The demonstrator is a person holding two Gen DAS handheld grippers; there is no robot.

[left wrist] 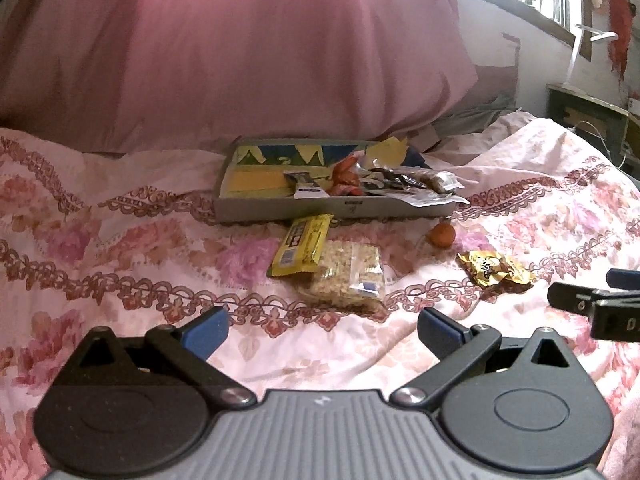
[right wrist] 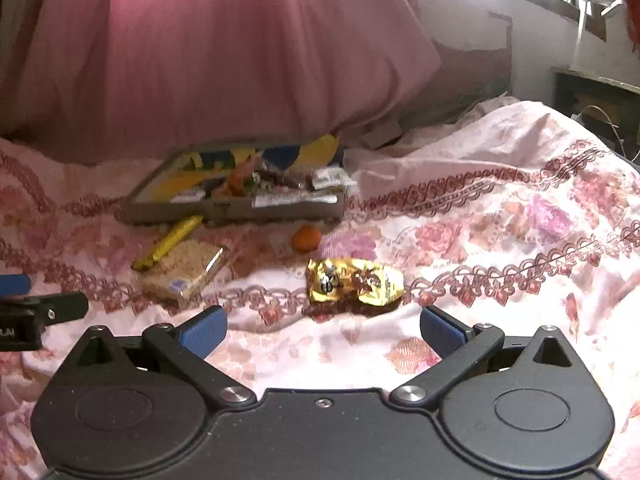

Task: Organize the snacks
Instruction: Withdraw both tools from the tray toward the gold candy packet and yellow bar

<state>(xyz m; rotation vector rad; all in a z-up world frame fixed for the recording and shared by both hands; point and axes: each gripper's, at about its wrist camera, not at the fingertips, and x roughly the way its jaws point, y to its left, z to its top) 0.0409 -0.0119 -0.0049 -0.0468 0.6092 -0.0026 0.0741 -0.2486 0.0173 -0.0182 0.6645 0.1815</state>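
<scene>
Both hand-held grippers hang low over a bed covered with a floral quilt [left wrist: 120, 248]. The left hand-held gripper [left wrist: 322, 330] has its blue-padded fingers spread wide with nothing between them; the right hand-held gripper [right wrist: 323, 330] is likewise wide open and holds nothing. Each shows only in part in the other's view: in the left view a black finger and a bit of blue pad of the right one are cut off by the right edge, and in the right view the left one is clipped by the left edge.

A shallow box [left wrist: 280, 210] sits on the quilt against a big pink pillow [left wrist: 240, 48]. It holds a heap of wrapped snacks [left wrist: 372, 180], tangled and too small to tell apart; lettering on them cannot be read. In the right view the box [right wrist: 224, 212] is blurred.

Loose on the quilt in front of the box lie a yellow bar [left wrist: 302, 246], its near end resting on a clear pack of pale crisps [left wrist: 348, 280], a small orange sweet [left wrist: 442, 234] near the box's right end, and a crumpled gold wrapper [left wrist: 494, 270]. In the right view the gold wrapper [right wrist: 354, 280] lies just ahead of the open fingers, its print illegible. The window at top right is washed out by glare.
</scene>
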